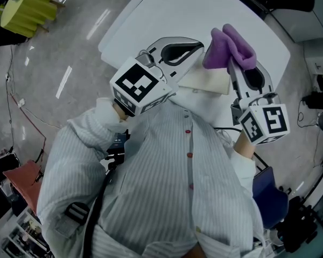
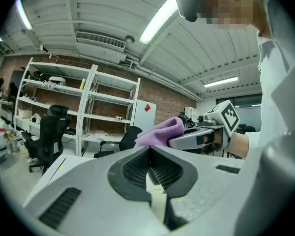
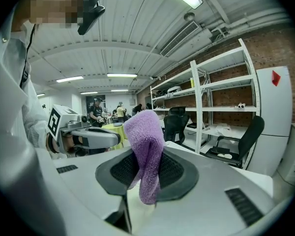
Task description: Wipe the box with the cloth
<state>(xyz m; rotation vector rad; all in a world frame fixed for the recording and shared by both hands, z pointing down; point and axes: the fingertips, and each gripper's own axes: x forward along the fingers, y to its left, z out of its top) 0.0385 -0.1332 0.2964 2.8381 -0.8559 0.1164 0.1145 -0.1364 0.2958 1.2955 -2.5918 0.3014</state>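
The right hand-held gripper [image 3: 147, 166] is clenched on the purple cloth [image 1: 232, 46], which is pinched between its pads with a folded lobe standing proud of the jaw tips; the grip appears secure. The left hand-held gripper [image 2: 148, 151] has its jaws brought together, and its own view shows nothing caught between the pads. In the head view a flat cream item, judged to be the box [image 1: 204, 82], lies at the near edge of the white surface [image 1: 194, 9], close to the person's chest; the left hand-held gripper sits at about 10 o'clock of it and the right at about 3 o'clock. The cloth shows at roughly 1 o'clock of the box; both gripper views look out level across the room, so it is judged to be held clear of the box, although no view shows the gap directly. Assessment: the cloth is in hand, so that step is complete; no contact between cloth and box is evident, so the wiping is judged not yet started; lowering the cloth onto the box and passing it over the faces remains outstanding.
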